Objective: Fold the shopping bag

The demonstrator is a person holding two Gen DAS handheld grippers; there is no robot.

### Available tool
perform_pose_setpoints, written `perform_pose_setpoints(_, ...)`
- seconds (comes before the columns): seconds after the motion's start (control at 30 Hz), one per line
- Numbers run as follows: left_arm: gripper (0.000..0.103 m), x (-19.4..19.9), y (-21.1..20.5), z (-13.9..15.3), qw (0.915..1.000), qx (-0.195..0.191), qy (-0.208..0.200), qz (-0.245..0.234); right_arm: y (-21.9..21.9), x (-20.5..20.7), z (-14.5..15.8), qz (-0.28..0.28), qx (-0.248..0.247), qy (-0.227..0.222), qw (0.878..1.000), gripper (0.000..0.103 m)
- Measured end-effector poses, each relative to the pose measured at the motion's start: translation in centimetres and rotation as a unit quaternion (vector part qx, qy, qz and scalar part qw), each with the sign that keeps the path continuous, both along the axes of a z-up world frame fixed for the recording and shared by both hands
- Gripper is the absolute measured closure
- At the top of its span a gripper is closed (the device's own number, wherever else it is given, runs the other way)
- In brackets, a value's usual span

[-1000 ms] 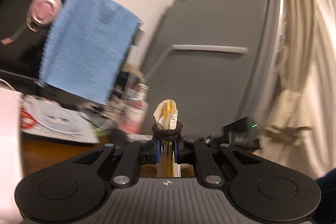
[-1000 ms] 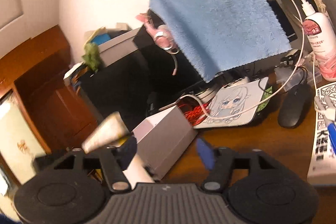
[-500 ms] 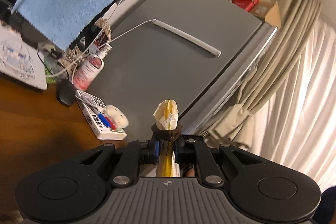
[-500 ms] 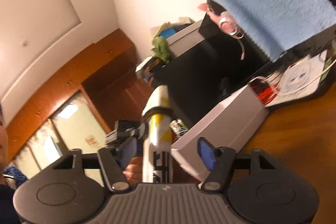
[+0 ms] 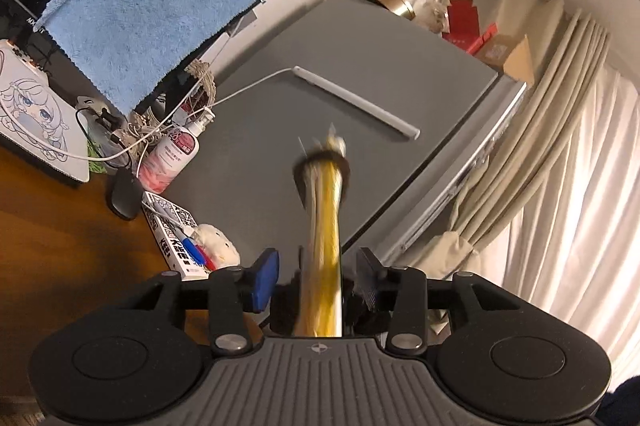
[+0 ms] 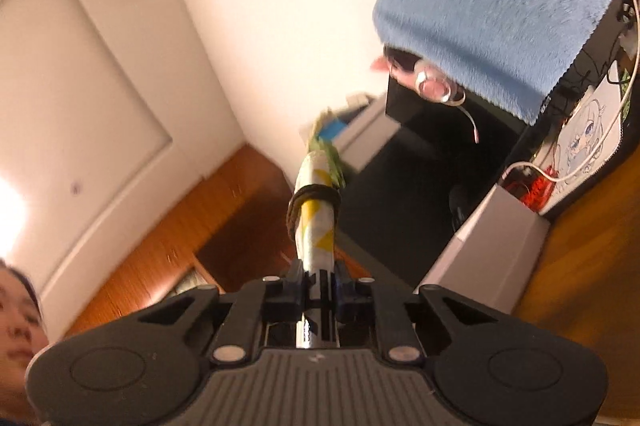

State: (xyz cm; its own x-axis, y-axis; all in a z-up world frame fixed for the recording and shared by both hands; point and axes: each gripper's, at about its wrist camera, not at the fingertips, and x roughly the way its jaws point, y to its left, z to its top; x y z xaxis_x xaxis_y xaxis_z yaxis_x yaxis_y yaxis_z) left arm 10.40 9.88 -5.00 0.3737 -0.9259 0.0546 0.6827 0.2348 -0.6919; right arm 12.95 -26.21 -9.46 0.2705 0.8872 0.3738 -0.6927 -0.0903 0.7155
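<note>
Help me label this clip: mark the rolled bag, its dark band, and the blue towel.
rolled bag [image 6: 316, 238], right wrist view, patterned middle.
dark band [image 6: 314, 195], right wrist view, front.
blue towel [image 5: 152, 2], left wrist view, centre.

A blue towel [image 5: 152, 6] hangs at eleven o'clock; a grey fridge [image 5: 340, 130] fills the centre, cream curtains [image 5: 560, 154] at three, a black mouse [image 5: 124, 192] on the wooden surface [image 5: 60, 238] at nine.
</note>
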Motion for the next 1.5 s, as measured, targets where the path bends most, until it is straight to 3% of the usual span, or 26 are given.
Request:
perform_pose_setpoints(0.13,0.064,-0.5,-0.8,-0.6,1.0000,0.000,-0.008,-0.002,0.3,0.4,-0.2,0.000,0.031,0.012,0.999,0.090)
perform_pose_setpoints(0.17,0.079,-0.5,-0.9,-0.9,1.0000,-0.005,-0.005,-0.005,0.4,0.5,-0.3,0.000,0.039,0.015,0.999,0.090)
perform_pose_setpoints(0.2,0.087,-0.4,-0.9,-1.1,0.9999,-0.011,-0.001,-0.007,0.5,0.6,-0.3,0.000,0.046,0.018,0.999,0.090)
perform_pose_setpoints(0.33,0.092,-0.7,-1.1,-1.3,1.0000,-0.008,0.000,0.006,0.7,0.8,-0.5,0.001,0.060,0.022,0.998,0.090)
perform_pose_setpoints(0.47,0.092,-1.4,-1.3,-0.8,0.9966,0.050,-0.023,0.062,0.5,0.6,-0.1,-0.031,0.025,0.010,0.999,0.083)
perform_pose_setpoints(0.57,0.092,-2.3,-1.6,-0.2,0.9812,0.128,-0.055,0.134,0.1,-0.2,0.9,-0.101,-0.047,-0.018,0.994,0.067)
perform_pose_setpoints(0.7,0.092,-3.2,-3.2,0.3,0.9362,0.257,-0.103,0.217,0.3,-1.9,3.2,-0.208,-0.164,-0.077,0.961,0.067)
perform_pose_setpoints(0.77,0.092,-3.3,-4.2,0.1,0.9150,0.303,-0.123,0.236,1.5,-3.4,4.9,-0.257,-0.225,-0.136,0.930,0.074)
perform_pose_setpoints(0.83,0.092,-3.4,-5.0,-0.2,0.8993,0.335,-0.139,0.245,2.9,-4.6,6.4,-0.282,-0.268,-0.189,0.901,0.087)
perform_pose_setpoints(0.9,0.092,-3.5,-5.9,-0.6,0.8819,0.365,-0.157,0.254,4.5,-5.8,7.7,-0.301,-0.305,-0.240,0.871,0.088)
perform_pose_setpoints(1.0,0.092,-3.7,-7.1,-1.4,0.8557,0.404,-0.184,0.266,6.4,-6.6,8.6,-0.311,-0.340,-0.286,0.840,0.088)
perform_pose_setpoints(1.13,0.092,-3.8,-8.0,-2.2,0.8426,0.424,-0.198,0.266,8.7,-7.3,8.7,-0.326,-0.386,-0.329,0.798,0.087)
perform_pose_setpoints(1.23,0.092,-3.8,-8.7,-2.5,0.8324,0.440,-0.208,0.265,9.8,-6.9,8.4,-0.323,-0.410,-0.338,0.784,0.088)
perform_pose_setpoints(1.33,0.092,-3.8,-9.2,-2.6,0.8253,0.451,-0.215,0.264,10.6,-6.9,8.3,-0.336,-0.435,-0.346,0.761,0.088)
perform_pose_setpoints(1.43,0.092,-3.6,-9.5,-2.6,0.8228,0.457,-0.215,0.261,11.1,-6.9,8.1,-0.333,-0.453,-0.353,0.748,0.088)
perform_pose_setpoints(1.5,0.092,-3.5,-9.7,-2.7,0.8205,0.462,-0.214,0.261,11.3,-7.1,7.9,-0.329,-0.464,-0.359,0.740,0.093)
